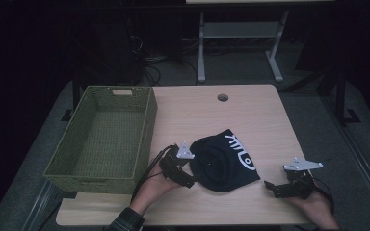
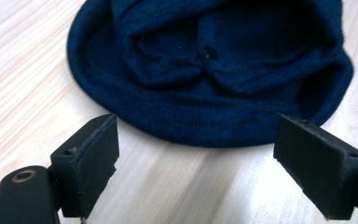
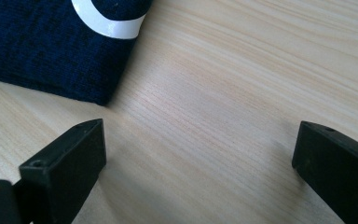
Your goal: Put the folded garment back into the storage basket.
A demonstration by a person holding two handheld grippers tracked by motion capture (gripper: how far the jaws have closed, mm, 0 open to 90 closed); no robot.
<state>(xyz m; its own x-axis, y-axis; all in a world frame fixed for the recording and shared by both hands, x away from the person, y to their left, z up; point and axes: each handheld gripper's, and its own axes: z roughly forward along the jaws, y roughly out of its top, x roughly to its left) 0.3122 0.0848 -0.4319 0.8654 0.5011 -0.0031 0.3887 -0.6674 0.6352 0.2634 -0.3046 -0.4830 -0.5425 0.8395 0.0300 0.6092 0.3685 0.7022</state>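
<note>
A dark navy knit beanie (image 1: 224, 161) with a white printed mark lies flat on the wooden table (image 1: 250, 115), near the front middle. My left gripper (image 1: 189, 179) sits at the beanie's left edge, open, with its jaws apart and nothing between them. In the left gripper view the beanie (image 2: 209, 70) lies just beyond the open gripper (image 2: 196, 158). My right gripper (image 1: 271, 188) rests low on the table to the right of the beanie, open and empty. In the right gripper view one corner of the beanie (image 3: 51, 51) shows at the upper left, past the wide gripper (image 3: 198, 161).
A green woven basket (image 1: 147, 132) stands on the left side of the table, beside my left hand. A round cable hole (image 1: 222, 97) is near the table's far edge. Beyond the table stand a desk's metal legs (image 1: 201, 48) and cables on the floor.
</note>
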